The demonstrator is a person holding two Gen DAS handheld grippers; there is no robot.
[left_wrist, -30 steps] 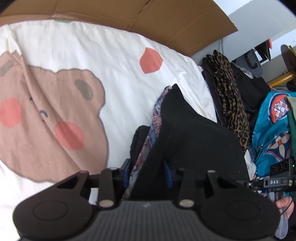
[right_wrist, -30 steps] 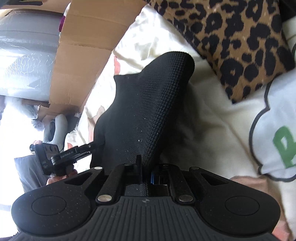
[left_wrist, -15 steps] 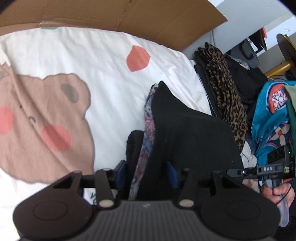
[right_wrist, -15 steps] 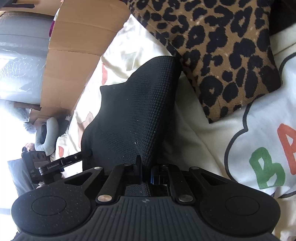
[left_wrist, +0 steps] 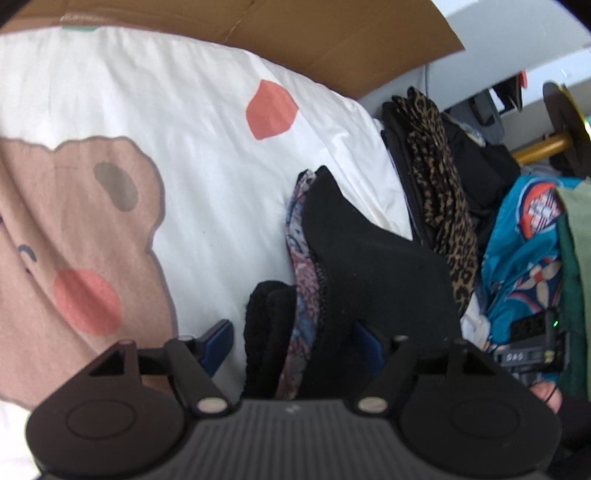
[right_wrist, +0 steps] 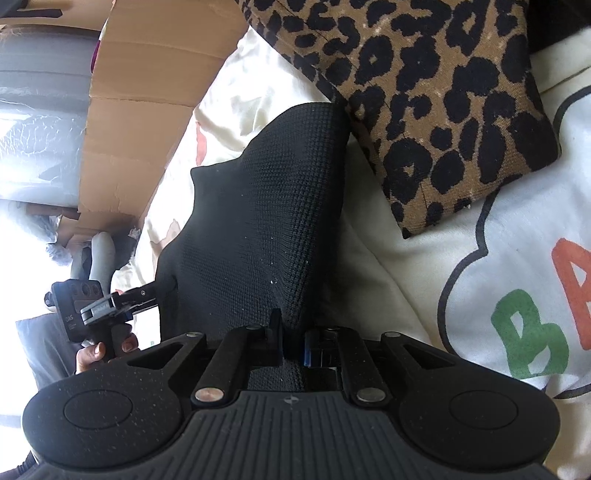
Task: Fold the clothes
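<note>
A folded black knit garment (left_wrist: 369,266) with a patterned purple-blue layer (left_wrist: 301,266) inside stands bunched between the fingers of my left gripper (left_wrist: 291,341). That gripper is open, and its left blue pad (left_wrist: 218,339) is clear of the cloth. In the right wrist view the same black garment (right_wrist: 266,206) stretches away from my right gripper (right_wrist: 291,338), which is shut on its near edge. The left gripper (right_wrist: 144,295) shows at the garment's far left edge, held by a hand (right_wrist: 92,350). The garment hangs over a white bedsheet (left_wrist: 221,110).
The sheet has a brown bear print (left_wrist: 74,240) and letters (right_wrist: 528,332). A folded leopard-print garment (right_wrist: 443,103) lies just beyond the black one. Dark clothes and a blue patterned cloth (left_wrist: 524,236) pile up at the right. Cardboard (left_wrist: 295,29) lines the far side of the bed.
My left gripper's fingers have spread apart, letting go of the bunched garment. The right gripper stays shut on it and the leopard garment has slid slightly in view.
</note>
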